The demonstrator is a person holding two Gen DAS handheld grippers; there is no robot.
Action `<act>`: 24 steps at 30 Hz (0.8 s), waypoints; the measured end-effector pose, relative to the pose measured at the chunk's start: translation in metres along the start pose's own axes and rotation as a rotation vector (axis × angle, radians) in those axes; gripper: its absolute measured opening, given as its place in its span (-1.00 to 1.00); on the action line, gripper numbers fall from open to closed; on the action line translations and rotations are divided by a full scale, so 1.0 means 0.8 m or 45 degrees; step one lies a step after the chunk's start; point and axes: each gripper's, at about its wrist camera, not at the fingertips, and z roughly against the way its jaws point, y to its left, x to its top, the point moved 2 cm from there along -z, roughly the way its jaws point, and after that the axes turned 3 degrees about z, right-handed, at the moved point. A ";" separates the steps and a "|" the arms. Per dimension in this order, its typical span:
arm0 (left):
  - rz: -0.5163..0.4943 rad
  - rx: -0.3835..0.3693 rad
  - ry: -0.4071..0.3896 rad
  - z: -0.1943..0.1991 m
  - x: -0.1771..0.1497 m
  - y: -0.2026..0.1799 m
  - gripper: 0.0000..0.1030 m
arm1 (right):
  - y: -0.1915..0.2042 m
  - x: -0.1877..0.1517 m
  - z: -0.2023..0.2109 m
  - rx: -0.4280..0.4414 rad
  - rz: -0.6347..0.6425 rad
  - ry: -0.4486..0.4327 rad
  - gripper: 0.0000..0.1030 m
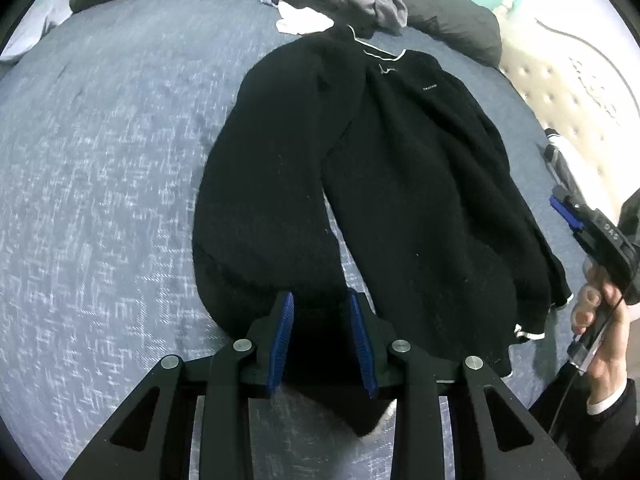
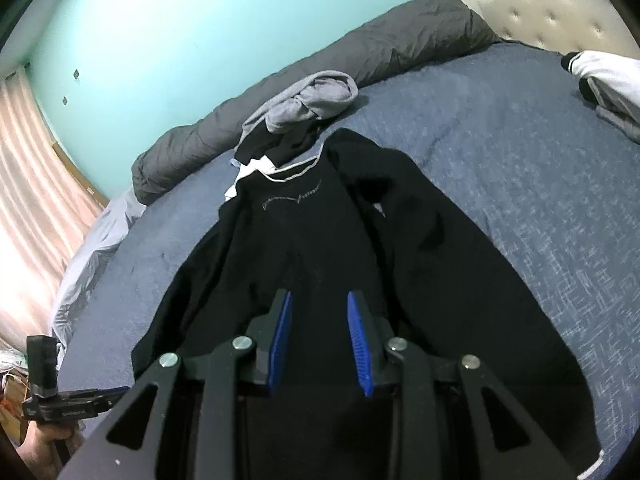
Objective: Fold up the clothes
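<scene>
A black sweater with white trim [image 1: 384,184] lies spread on the blue bedspread [image 1: 100,200], collar at the far end, both sleeves laid down along its body. My left gripper [image 1: 320,300] is open, its blue pads over the left sleeve's cuff end. In the right wrist view the same sweater [image 2: 320,240] fills the middle. My right gripper [image 2: 318,298] is open above the sweater's lower body. The right gripper also shows at the right edge of the left wrist view [image 1: 592,232], held in a hand.
A pile of grey, white and dark clothes [image 1: 352,0] lies beyond the collar. A dark grey duvet [image 2: 320,72] runs along the far side. A white and black garment [image 2: 604,76] lies near the tufted headboard [image 2: 552,4]. Curtains [image 2: 36,184] hang at the left.
</scene>
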 end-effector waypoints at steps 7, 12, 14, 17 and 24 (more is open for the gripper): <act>0.049 0.047 -0.002 -0.009 0.008 -0.008 -0.15 | -0.009 -0.007 -0.007 0.022 -0.013 0.011 -0.44; 0.012 0.113 0.058 -0.037 0.014 -0.012 -0.18 | -0.022 0.002 0.000 0.020 -0.022 -0.026 -0.44; 0.040 0.114 0.054 -0.041 0.017 -0.005 -0.47 | -0.029 0.004 0.001 0.017 -0.041 -0.031 -0.43; 0.084 0.106 0.040 -0.039 0.021 0.009 -0.82 | -0.040 0.005 0.001 0.009 -0.073 -0.033 -0.43; 0.077 0.130 -0.024 0.002 0.034 0.041 -0.88 | -0.043 0.005 -0.003 0.000 -0.073 -0.026 -0.43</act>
